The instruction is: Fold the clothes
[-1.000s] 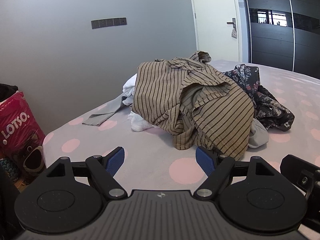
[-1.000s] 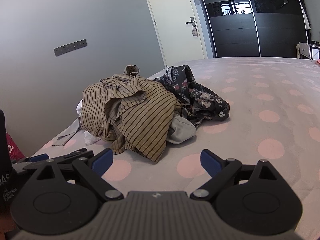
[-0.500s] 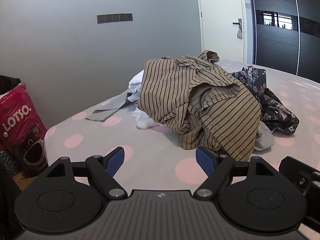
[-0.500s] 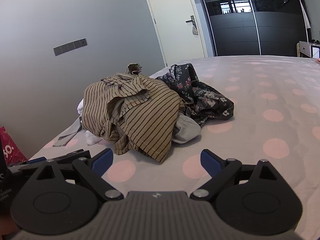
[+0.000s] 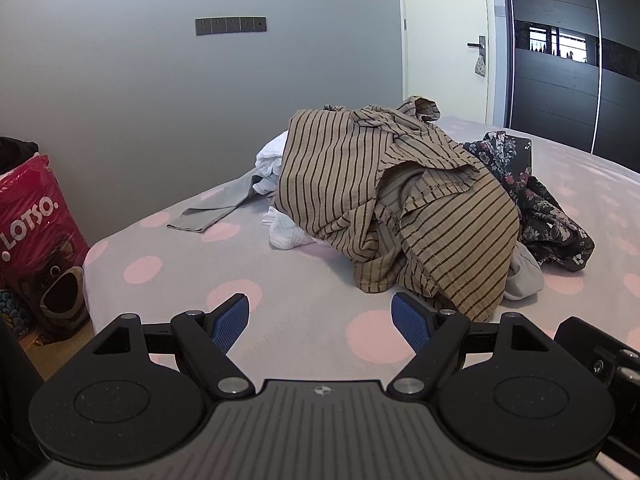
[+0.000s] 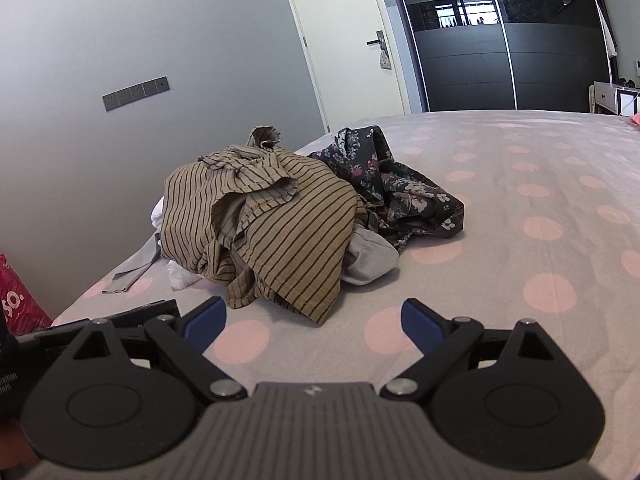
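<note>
We hold our left hand-held gripper (image 5: 321, 317) and right hand-held gripper (image 6: 314, 322) wide open and empty, just short of the crumpled tan striped cloth shirt (image 5: 400, 208) on the bed (image 5: 312, 292).

So the bed (image 5: 312, 296) fills the lower and right part of both views, covered in a grey sheet with pale pink dots. Mid-frame there's a heap right on it: a tan striped shirt (image 5: 384, 208) on top, a dark floral garment (image 5: 536, 208) touching its right side, white cloth (image 5: 286, 236) and a grey piece (image 5: 212, 212) poking out left, light grey fabric (image 6: 370, 260) at the lower right.
</note>
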The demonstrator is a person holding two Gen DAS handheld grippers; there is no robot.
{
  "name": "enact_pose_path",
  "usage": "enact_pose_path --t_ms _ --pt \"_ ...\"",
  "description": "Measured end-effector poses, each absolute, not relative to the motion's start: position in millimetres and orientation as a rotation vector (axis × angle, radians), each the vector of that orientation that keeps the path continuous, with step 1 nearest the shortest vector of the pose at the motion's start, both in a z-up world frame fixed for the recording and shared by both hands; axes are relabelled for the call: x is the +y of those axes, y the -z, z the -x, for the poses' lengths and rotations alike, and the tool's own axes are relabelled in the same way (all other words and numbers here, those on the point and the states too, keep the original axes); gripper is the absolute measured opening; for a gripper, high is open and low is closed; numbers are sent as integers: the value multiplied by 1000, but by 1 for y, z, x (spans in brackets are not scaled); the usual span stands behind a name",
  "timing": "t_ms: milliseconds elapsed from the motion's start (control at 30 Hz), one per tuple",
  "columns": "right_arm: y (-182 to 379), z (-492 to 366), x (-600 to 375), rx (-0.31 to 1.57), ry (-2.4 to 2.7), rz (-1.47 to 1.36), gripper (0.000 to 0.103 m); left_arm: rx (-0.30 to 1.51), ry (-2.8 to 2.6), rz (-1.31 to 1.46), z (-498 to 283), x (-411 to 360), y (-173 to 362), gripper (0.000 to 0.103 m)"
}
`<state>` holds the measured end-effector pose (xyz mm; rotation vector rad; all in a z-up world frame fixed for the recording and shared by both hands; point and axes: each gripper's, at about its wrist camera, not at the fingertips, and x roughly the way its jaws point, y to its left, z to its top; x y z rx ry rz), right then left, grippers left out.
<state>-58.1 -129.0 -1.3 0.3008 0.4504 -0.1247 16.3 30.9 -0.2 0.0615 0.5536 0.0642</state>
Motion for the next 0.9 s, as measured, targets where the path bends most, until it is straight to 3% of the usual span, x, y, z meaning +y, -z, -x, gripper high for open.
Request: enact_pose_path --t_ms 900 --pt "5 55 -126 462 141 -288 95 602 -57 -79 -22 31 4 78"
